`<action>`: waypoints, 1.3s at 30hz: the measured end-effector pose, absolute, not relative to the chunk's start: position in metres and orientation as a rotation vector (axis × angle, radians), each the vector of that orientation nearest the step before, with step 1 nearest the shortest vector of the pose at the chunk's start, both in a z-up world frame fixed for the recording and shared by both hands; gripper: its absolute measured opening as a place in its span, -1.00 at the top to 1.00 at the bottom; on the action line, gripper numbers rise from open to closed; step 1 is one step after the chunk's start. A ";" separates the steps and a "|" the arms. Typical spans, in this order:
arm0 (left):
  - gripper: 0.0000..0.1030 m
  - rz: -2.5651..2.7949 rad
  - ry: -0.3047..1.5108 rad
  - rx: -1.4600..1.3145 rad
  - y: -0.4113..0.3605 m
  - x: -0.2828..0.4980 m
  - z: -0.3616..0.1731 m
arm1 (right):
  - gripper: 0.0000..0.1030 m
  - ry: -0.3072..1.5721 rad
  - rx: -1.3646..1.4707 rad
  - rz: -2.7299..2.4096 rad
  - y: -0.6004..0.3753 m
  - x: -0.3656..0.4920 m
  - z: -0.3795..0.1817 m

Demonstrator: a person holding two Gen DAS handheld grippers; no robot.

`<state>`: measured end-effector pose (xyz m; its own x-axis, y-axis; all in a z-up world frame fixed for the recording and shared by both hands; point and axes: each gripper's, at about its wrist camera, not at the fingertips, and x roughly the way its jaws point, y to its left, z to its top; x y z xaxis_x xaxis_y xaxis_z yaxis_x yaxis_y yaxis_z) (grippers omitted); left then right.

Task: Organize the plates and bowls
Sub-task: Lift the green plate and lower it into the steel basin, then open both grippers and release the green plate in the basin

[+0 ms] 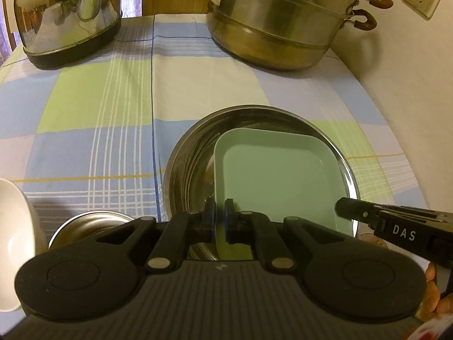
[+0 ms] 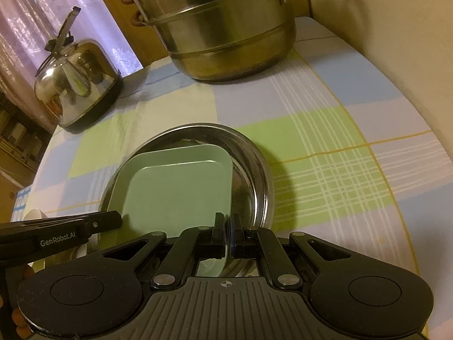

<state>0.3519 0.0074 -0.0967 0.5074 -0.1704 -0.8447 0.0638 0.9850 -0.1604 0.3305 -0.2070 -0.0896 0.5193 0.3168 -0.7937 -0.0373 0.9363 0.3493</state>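
Green tray (image 1: 279, 181) sits inside the round steel pan (image 1: 187, 153), its far corners close to the pan's wall, a crescent of bare steel showing on the left in the left wrist view. The left gripper (image 1: 219, 218) has its jaws narrow, clamped on the tray's near left rim; the right gripper (image 2: 228, 236) is likewise pinched on the near right rim, where the tray's edge meets the pan's side. Each gripper's side shows at the edge of the other's view.

At lower left in the left view, a small steel bowl (image 1: 93, 223) lies beside a white bowl (image 1: 17, 226), both just beside the pan; what they hold cannot be seen.

Beyond the pan the checked cloth (image 1: 85, 113) lies bare up to a kettle (image 1: 68, 14) at far left and a stacked steamer pot (image 1: 280, 22) at far right. The table's right edge runs along a pale wall (image 2: 382, 42), with open cloth between it and the pan.
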 end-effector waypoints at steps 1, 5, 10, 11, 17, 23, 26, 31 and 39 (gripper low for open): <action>0.90 -0.140 1.035 -0.114 0.008 0.353 -0.098 | 0.94 1.009 0.306 0.215 -0.207 0.332 -0.090; 0.90 -0.136 1.051 -0.119 0.009 0.357 -0.104 | 0.94 1.021 0.312 0.205 -0.205 0.334 -0.095; 0.89 -0.140 1.061 -0.111 0.009 0.360 -0.109 | 0.94 1.022 0.305 0.190 -0.203 0.336 -0.099; 0.89 -0.143 1.062 -0.109 0.009 0.361 -0.110 | 0.94 1.019 0.307 0.186 -0.204 0.336 -0.100; 0.87 -0.148 1.063 -0.116 0.008 0.361 -0.111 | 0.93 0.997 0.316 0.169 -0.204 0.336 -0.100; 0.65 -0.156 1.045 -0.108 0.009 0.359 -0.104 | 0.92 0.976 0.337 0.172 -0.209 0.336 -0.096; 0.60 -0.167 1.034 -0.109 0.010 0.357 -0.098 | 0.92 0.963 0.351 0.173 -0.210 0.334 -0.089; 0.39 -0.189 1.001 -0.110 0.015 0.349 -0.082 | 0.90 0.941 0.382 0.166 -0.217 0.326 -0.075; 0.25 -0.230 0.966 -0.078 0.026 0.325 -0.062 | -0.03 0.907 0.430 0.115 -0.231 0.295 -0.054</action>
<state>0.3247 0.0262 -0.0620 0.5469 -0.2284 -0.8054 0.1587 0.9729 -0.1682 0.2954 -0.2309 -0.0538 0.6165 0.2752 -0.7377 0.0824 0.9092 0.4081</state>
